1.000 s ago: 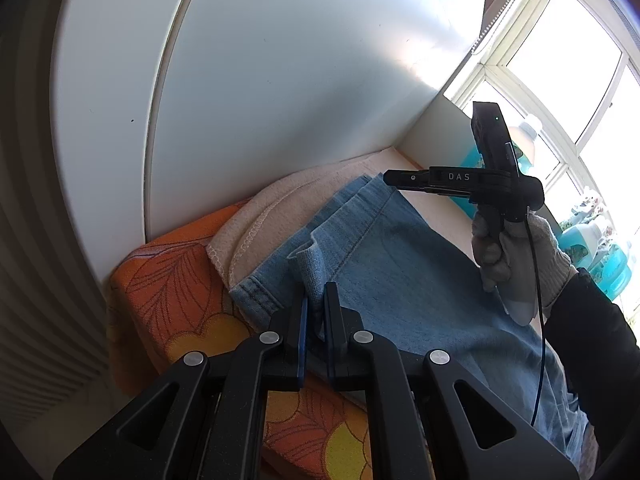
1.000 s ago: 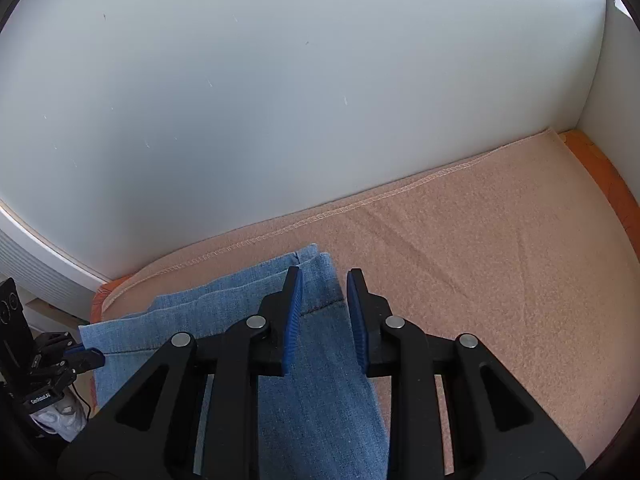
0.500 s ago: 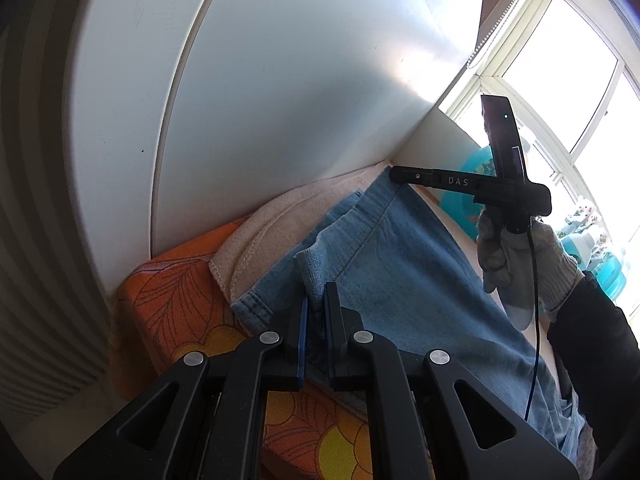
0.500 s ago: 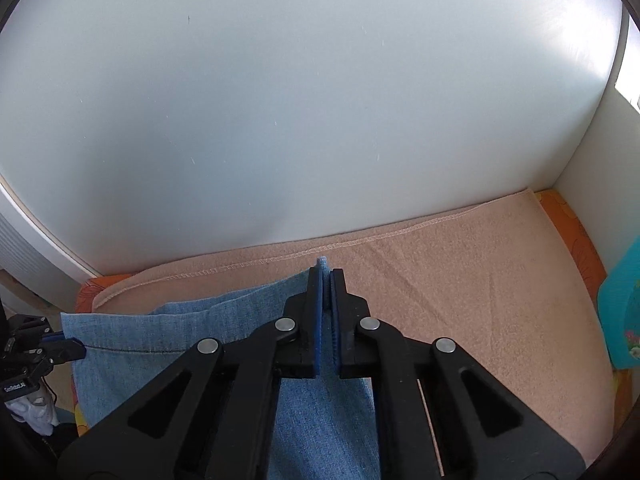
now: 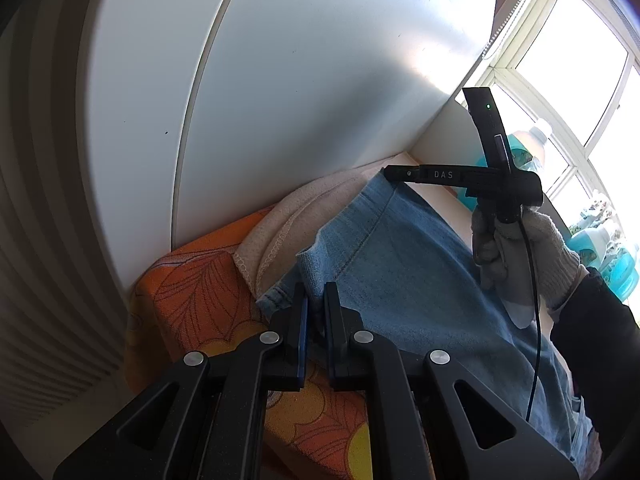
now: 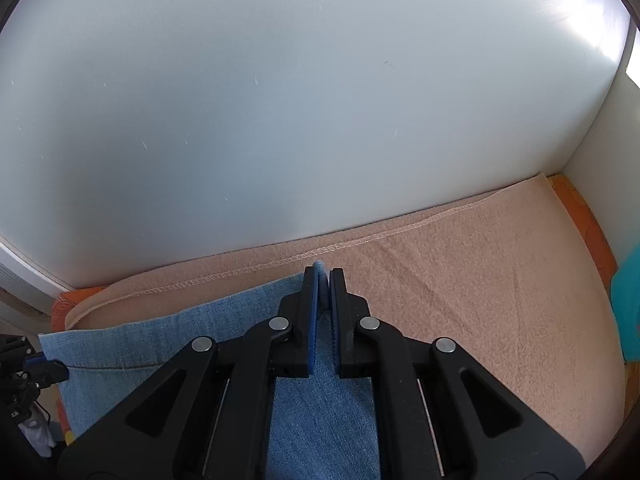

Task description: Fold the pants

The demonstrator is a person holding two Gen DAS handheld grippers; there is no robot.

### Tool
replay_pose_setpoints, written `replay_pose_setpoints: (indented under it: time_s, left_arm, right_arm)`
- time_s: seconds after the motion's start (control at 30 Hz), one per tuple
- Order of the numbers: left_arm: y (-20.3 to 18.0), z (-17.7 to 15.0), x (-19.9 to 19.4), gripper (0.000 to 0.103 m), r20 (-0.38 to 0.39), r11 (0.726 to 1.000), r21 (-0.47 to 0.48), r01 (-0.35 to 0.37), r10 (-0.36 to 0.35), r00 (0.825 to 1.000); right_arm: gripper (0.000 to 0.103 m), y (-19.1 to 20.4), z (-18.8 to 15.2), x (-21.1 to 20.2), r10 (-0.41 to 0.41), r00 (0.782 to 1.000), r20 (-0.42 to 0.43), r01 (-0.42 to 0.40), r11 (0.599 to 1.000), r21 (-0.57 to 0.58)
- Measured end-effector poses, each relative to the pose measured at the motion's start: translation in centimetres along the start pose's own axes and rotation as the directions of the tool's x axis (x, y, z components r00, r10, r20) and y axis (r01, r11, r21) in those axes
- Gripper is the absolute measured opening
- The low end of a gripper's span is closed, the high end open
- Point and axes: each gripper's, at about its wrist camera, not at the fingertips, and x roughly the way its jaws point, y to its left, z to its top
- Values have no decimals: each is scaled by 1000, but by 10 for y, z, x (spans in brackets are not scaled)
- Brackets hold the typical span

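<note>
The light blue denim pants [image 5: 400, 272] lie on a beige towel [image 5: 280, 220] over an orange flowered cloth [image 5: 192, 300]. My left gripper [image 5: 315, 300] is shut on the near left corner of the pants' end. My right gripper [image 6: 323, 280] is shut on the other corner of that end, next to the towel's stitched far edge [image 6: 360, 242]. The pants [image 6: 160, 340] stretch between the two grippers. The right gripper [image 5: 394, 174] also shows in the left wrist view, held by a gloved hand [image 5: 520, 256]. The left gripper [image 6: 48, 366] shows at the left edge of the right wrist view.
A white wall [image 6: 320, 120] stands close behind the towel, with a side panel [image 6: 600, 152] at the right. A window [image 5: 580, 60] and blue bottles [image 5: 600, 248] are beyond. A ribbed radiator [image 5: 40, 280] is at the left.
My right gripper has closed on the far corner of the pants and moved toward the wall. My left gripper has kept its hold, and the denim edge has been pulled taut between them.
</note>
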Motion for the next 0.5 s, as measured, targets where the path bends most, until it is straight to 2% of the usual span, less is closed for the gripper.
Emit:
replay_pose_setpoints:
  time_s: [0.13,0.23,0.3,0.37,0.5]
  left_arm:
    - [-1,2,-5,11,-6,999,34,-33,33,999]
    - [-6,2,-8,14,-13,997,58,-48,49,999]
    - [-8,3,-12,14,-11,997,66,-28,28,1000]
    - [-15,7,-17,14,-7,996,87,2,-1,1000]
    - [-42,13,-29,14,18,983,170,72,-77,997]
  right_arm:
    - [8,-2,-4,-31,-27,999,39,27,1000,11]
    - [14,-6,-14,-66,-25,995,92,18,997,74]
    - [31,-9,-25,-93,-34,990,135,18,993,112]
    - [38,-8,-39,-122,-57,982,179,31,989,144]
    - [44,-21,-63,-171,-99,965,242,41,971,235]
